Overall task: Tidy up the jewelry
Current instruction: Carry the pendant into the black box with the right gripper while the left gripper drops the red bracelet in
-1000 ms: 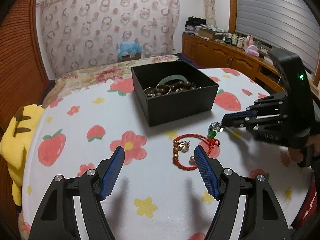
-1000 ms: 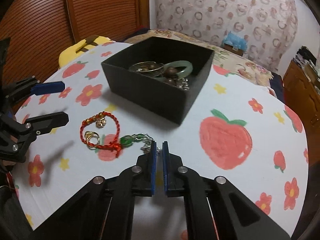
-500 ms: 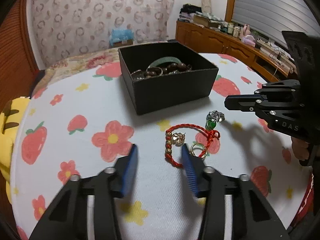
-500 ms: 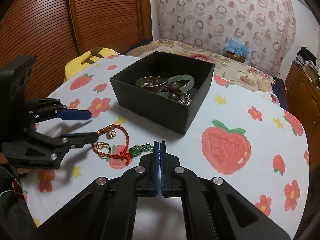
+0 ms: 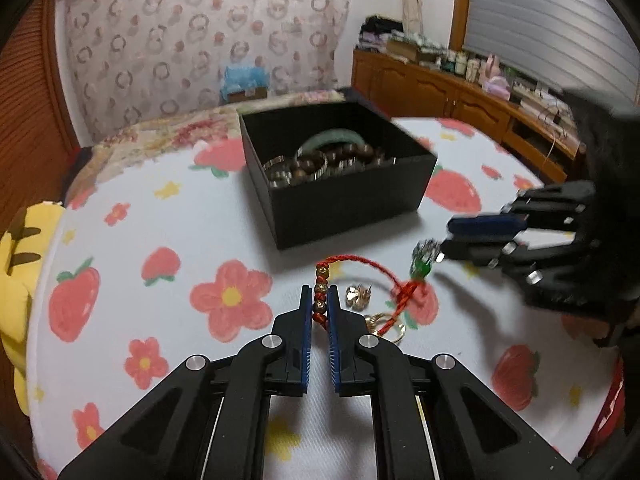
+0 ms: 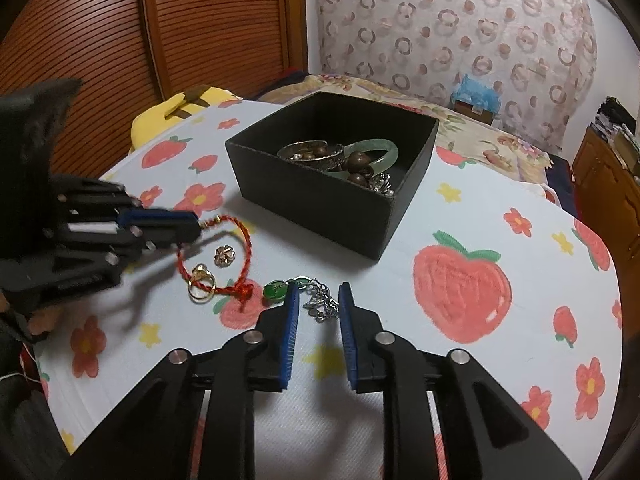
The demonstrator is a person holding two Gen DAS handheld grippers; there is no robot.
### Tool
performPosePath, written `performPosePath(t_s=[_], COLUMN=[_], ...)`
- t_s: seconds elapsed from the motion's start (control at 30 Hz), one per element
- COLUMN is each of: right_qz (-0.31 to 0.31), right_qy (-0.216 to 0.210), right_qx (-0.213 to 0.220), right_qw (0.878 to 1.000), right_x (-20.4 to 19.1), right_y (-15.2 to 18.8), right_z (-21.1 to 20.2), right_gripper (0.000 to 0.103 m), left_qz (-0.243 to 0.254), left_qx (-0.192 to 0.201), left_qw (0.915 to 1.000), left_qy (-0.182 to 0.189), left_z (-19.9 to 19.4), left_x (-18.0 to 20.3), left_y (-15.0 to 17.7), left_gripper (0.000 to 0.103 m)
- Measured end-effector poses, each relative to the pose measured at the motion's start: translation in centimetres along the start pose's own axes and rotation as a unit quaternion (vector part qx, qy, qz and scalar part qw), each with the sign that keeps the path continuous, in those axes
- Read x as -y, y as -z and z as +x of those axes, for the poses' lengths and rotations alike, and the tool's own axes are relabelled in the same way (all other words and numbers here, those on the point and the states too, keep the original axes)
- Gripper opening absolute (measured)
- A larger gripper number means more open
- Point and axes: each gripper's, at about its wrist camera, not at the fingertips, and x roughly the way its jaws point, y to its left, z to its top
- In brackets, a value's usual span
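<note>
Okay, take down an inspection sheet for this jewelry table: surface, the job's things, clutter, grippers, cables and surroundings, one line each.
Surface: round table under a strawberry and flower cloth.
Job's things: black box holding a green bangle, brown beads and silver pieces; on the cloth a red cord bracelet, gold ring, flower earring and silver chain with green stone.
Clutter: nothing seen.
Grippers: left gripper shut on the red cord bracelet's beaded end; right gripper opening, silver chain lying between its jaws.
Cables: nothing seen.
Surroundings: yellow plush at the table's edge, patterned curtain, wooden cabinets.
</note>
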Motion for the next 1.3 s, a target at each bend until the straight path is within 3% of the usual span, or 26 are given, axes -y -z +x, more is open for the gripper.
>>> performPosePath(t_s=[0.43, 0.53, 0.67, 0.7, 1.3], right_qz=[-0.019, -0.022, -0.021, -0.02, -0.032], right_qy=[0.012, 0.004, 0.004, 0.002, 0.01], right_qx=[-0.019, -0.018, -0.012, -0.007, 0.049], right_qw=[1.0, 1.0, 1.0, 1.0, 0.998], right_x=[0.2, 0.2, 0.3, 0.3, -0.4], right_y=[-0.3, -0.2, -0.1, -0.2, -2.7], right_z=[1.6, 1.7, 1.4, 1.2, -3.6], right_gripper=[0.022, 0.014, 0.011, 0.002, 0.002], left_qz=[0.007, 0.005, 0.002, 0.001, -0.01], left_qx=[0.069, 0.079, 0.085, 0.086, 0.086], left_qw=[0.9976, 0.9968, 0.9964, 0.9963, 0.9962], left_qy=[0.006, 0.008, 0.007, 0.006, -0.001], left_z=[-5.0, -5.7, -6.2, -6.3, -6.1], left_x=[1.1, 1.1, 0.7, 0.6, -0.1], left_y=[-1.5, -1.7, -1.8, -1.8, -1.3], left_gripper=[0.006, 0.006, 0.006, 0.006, 0.006])
